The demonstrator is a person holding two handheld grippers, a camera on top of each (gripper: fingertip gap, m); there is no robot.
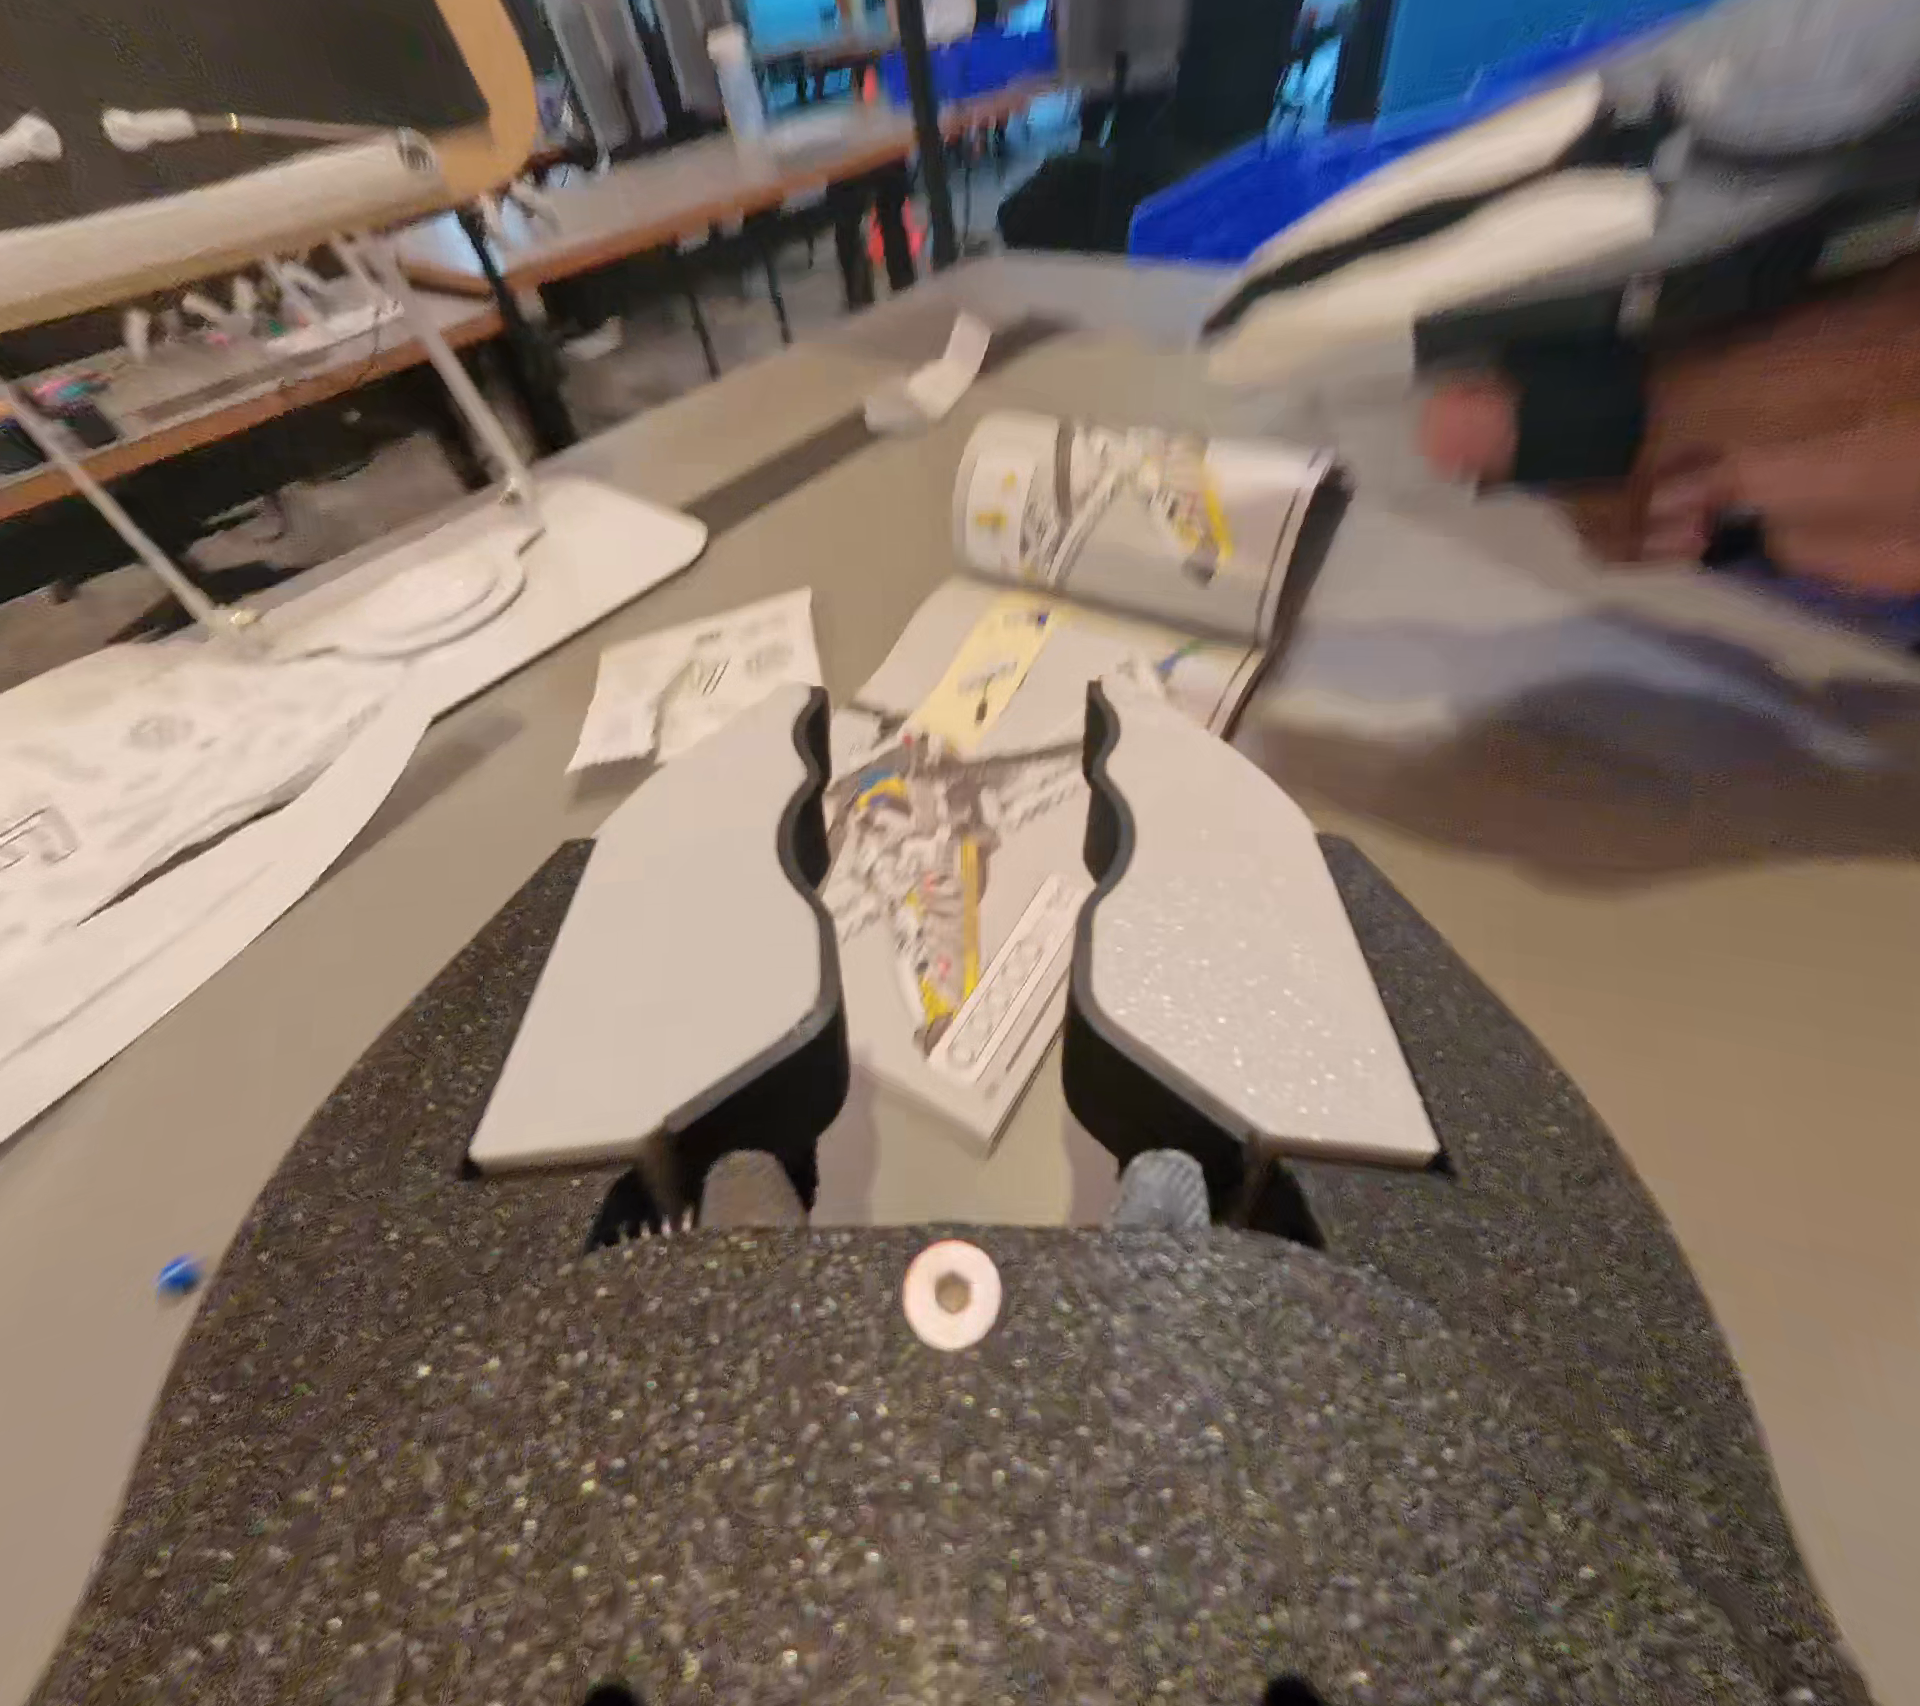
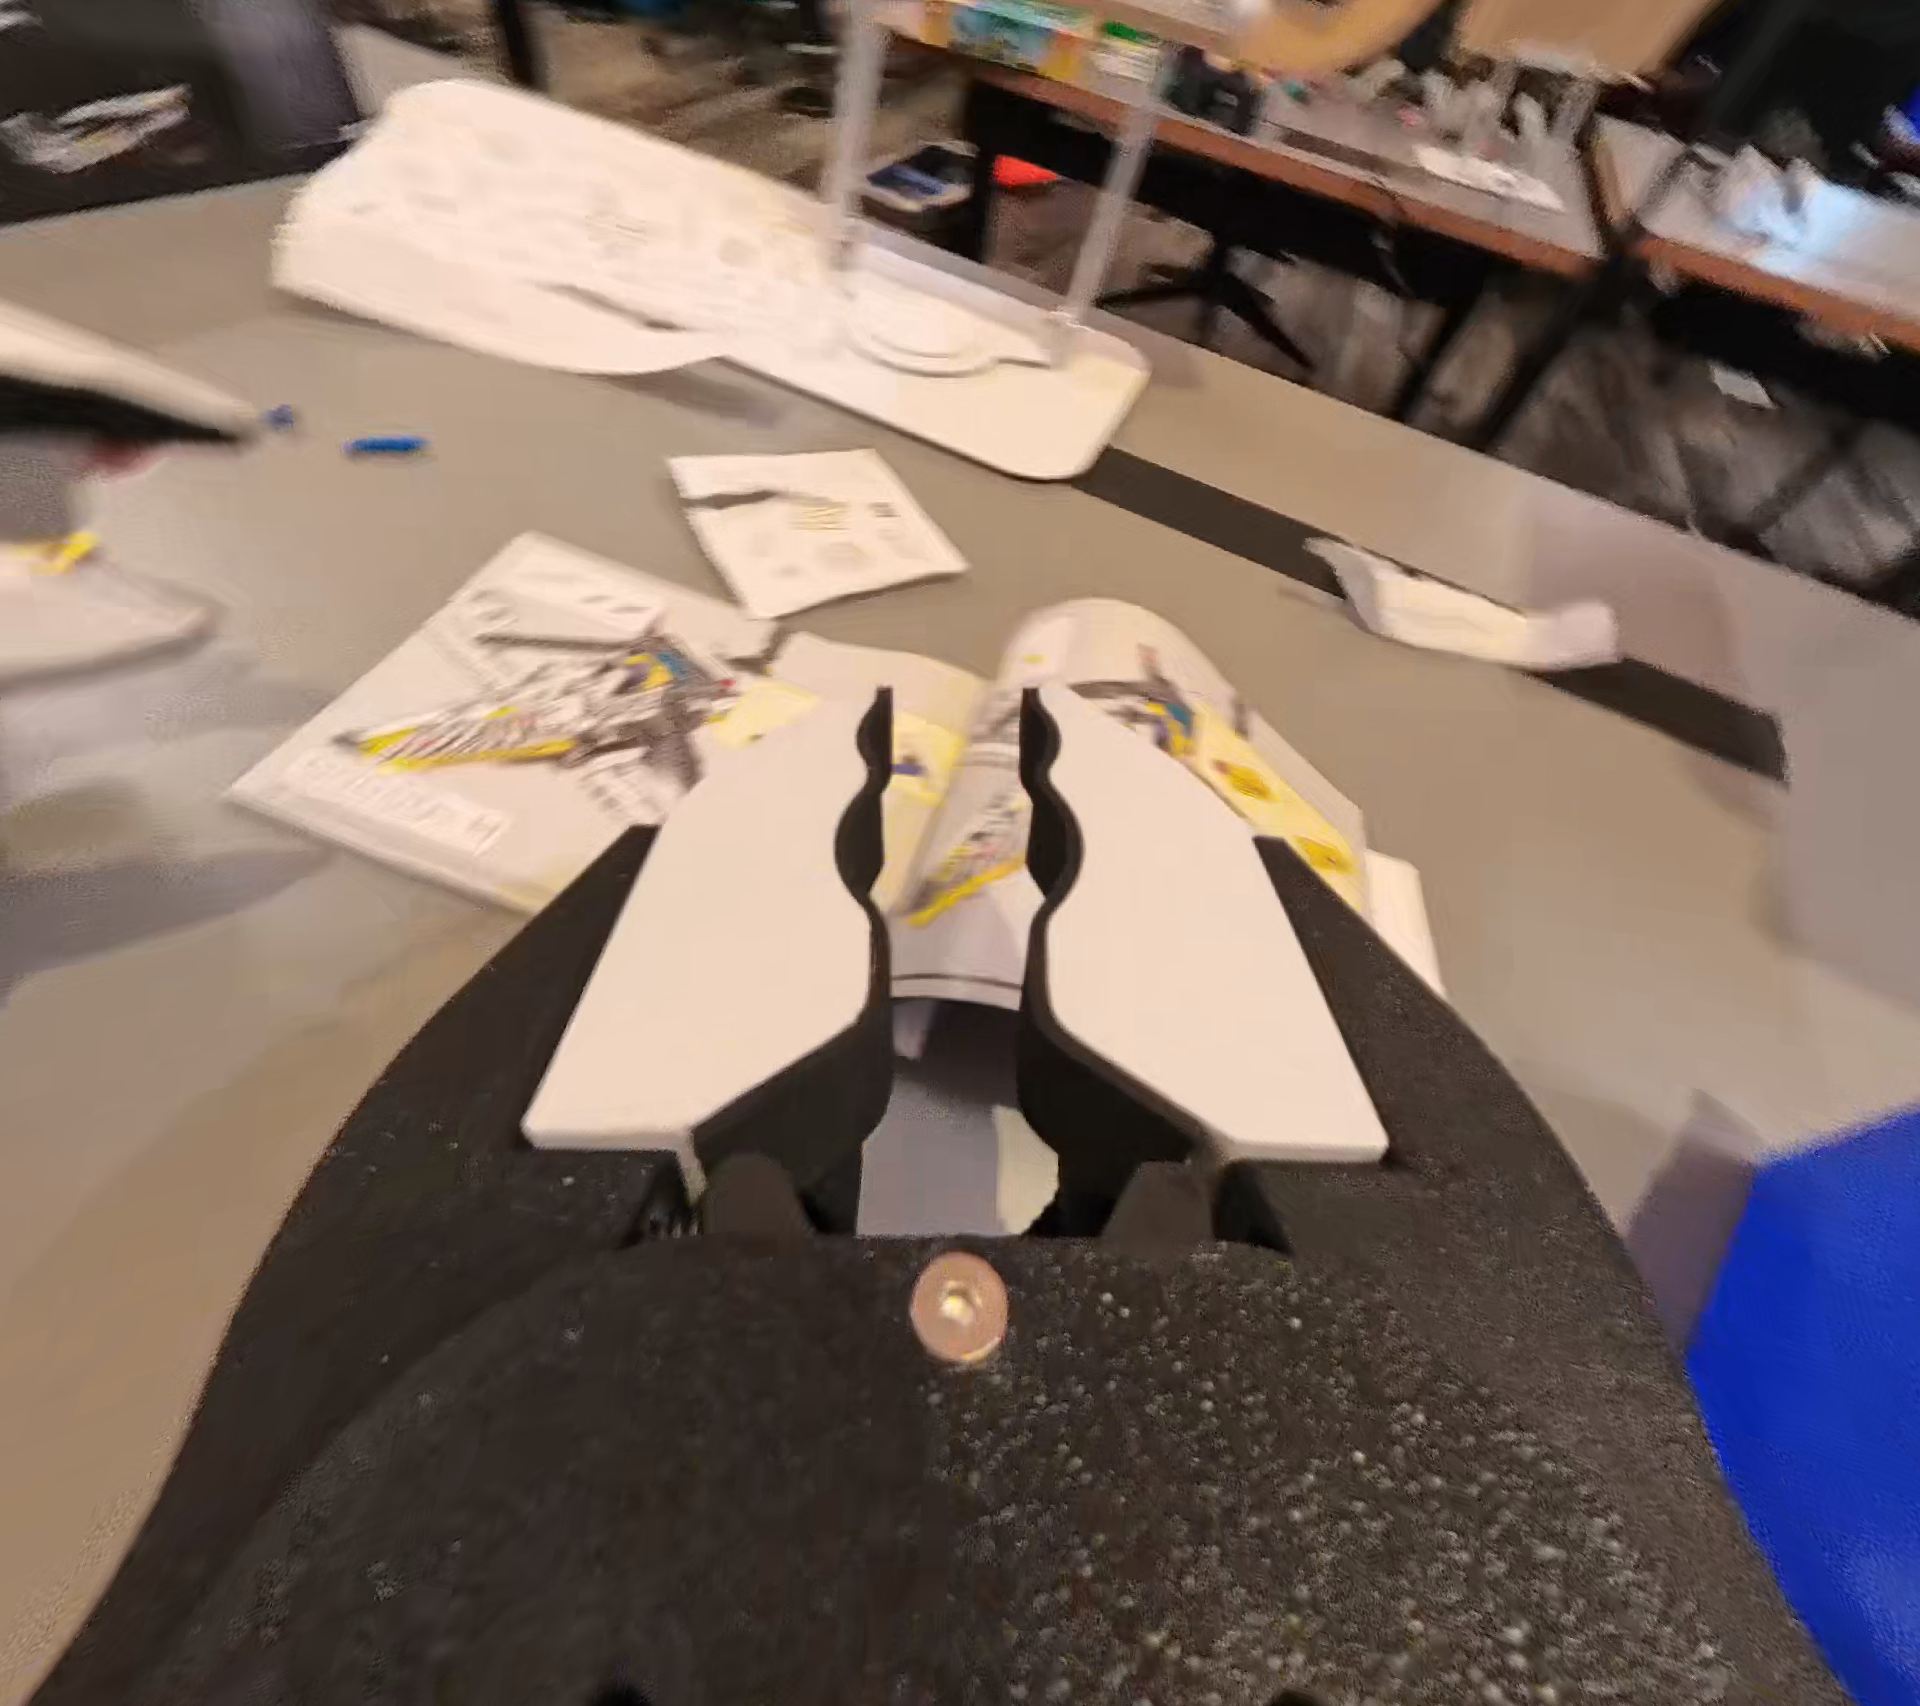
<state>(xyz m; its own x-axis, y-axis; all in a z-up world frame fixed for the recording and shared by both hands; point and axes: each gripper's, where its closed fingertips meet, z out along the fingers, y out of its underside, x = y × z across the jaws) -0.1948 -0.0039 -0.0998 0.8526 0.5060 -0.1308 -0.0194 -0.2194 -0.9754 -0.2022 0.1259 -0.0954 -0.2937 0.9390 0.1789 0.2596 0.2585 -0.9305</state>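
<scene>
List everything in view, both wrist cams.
table: 1, grey, under everything
booklet: 1, white with yellow and black print, lying open mid-table, right-hand pages curled over
leaflet: 1, white, flat, just beyond the booklet
large sheet: 1, white, far left of the table
stand base: 1, white, with clear posts, beside the large sheet
crumpled paper: 1, white, far right
small pieces: 2, blue, left of the leaflet
blue object: 1, near right edge, too blurred to name
left hand-held gripper: 1, grey fingers, open, above the booklet's flat side
right hand-held gripper: 1, grey fingers, narrowly open, above the curled pages
</scene>
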